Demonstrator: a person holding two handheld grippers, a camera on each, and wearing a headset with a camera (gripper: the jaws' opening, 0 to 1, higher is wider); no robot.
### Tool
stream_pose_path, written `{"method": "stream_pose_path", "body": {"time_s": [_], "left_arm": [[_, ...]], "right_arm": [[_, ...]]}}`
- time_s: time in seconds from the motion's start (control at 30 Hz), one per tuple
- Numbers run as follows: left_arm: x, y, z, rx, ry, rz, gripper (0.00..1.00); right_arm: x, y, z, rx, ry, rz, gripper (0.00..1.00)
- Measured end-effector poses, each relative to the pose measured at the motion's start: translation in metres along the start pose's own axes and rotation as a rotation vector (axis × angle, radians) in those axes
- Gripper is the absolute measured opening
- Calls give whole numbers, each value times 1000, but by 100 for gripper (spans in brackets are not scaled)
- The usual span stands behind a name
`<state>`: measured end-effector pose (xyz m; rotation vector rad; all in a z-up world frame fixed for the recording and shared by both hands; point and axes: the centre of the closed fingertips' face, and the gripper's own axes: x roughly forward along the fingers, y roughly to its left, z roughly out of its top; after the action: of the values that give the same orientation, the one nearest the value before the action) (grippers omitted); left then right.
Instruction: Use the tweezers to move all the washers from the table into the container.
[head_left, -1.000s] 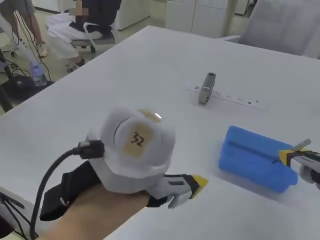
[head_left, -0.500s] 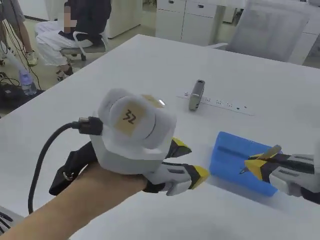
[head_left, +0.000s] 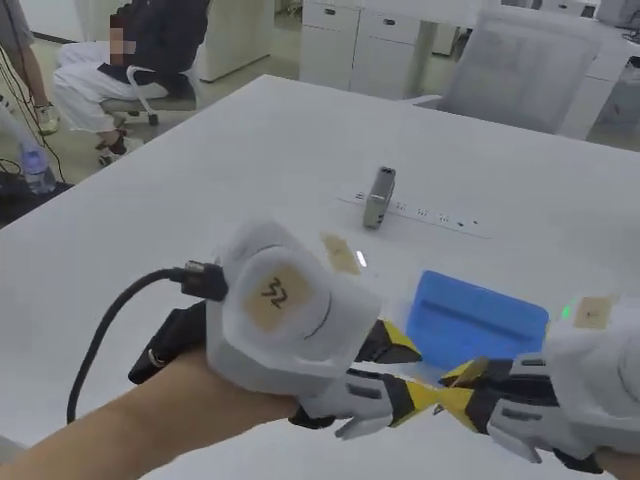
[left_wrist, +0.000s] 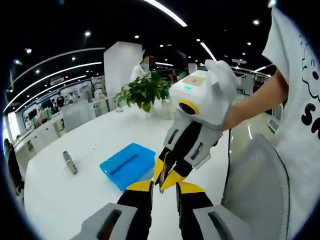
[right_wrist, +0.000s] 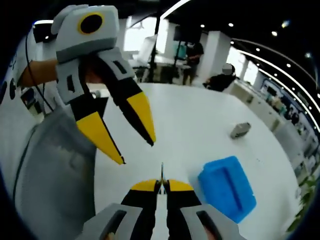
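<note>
My right gripper (right_wrist: 161, 184) is shut on thin metal tweezers (right_wrist: 161, 170), whose tip pokes out beyond its yellow tips. My left gripper (right_wrist: 137, 152) faces it with its jaws apart and nothing between them. In the head view the left gripper (head_left: 418, 375) and right gripper (head_left: 455, 390) meet tip to tip just in front of the blue container (head_left: 480, 320). From the left gripper view, the right gripper (left_wrist: 166, 179) points down at my left gripper (left_wrist: 164, 187); the blue container (left_wrist: 127, 164) lies behind on the white table.
A white power strip (head_left: 425, 213) and a small grey device (head_left: 378, 197) lie beyond the container. A grey chair (head_left: 520, 70) stands at the far edge. A person sits on a chair (head_left: 150, 85) at far left.
My right gripper has come in from the right edge, past the container's front, to meet the left gripper's tips. The left jaws have spread apart. The head camera has shifted.
</note>
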<state>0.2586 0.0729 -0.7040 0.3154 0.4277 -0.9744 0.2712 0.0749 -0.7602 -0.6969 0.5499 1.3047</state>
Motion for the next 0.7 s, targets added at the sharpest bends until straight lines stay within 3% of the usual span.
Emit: {"method": "stream_pose_path", "body": {"time_s": [0.13, 0.27, 0.37, 0.5, 0.7], "left_arm": [[11, -8, 7, 28, -9, -37, 14], [24, -15, 10, 92, -18, -78, 9], [31, -19, 2, 108, 7, -109, 7], [39, -34, -7, 173, 33, -180, 0], [50, -35, -22, 238, 60, -174, 0]], "right_arm": [[6, 9, -11, -61, 61, 35, 2], [11, 15, -23, -150, 127, 51, 2], [13, 19, -29, -186, 150, 59, 2], [14, 19, -43, -222, 193, 66, 3], [12, 17, -65, -269, 250, 60, 3]]}}
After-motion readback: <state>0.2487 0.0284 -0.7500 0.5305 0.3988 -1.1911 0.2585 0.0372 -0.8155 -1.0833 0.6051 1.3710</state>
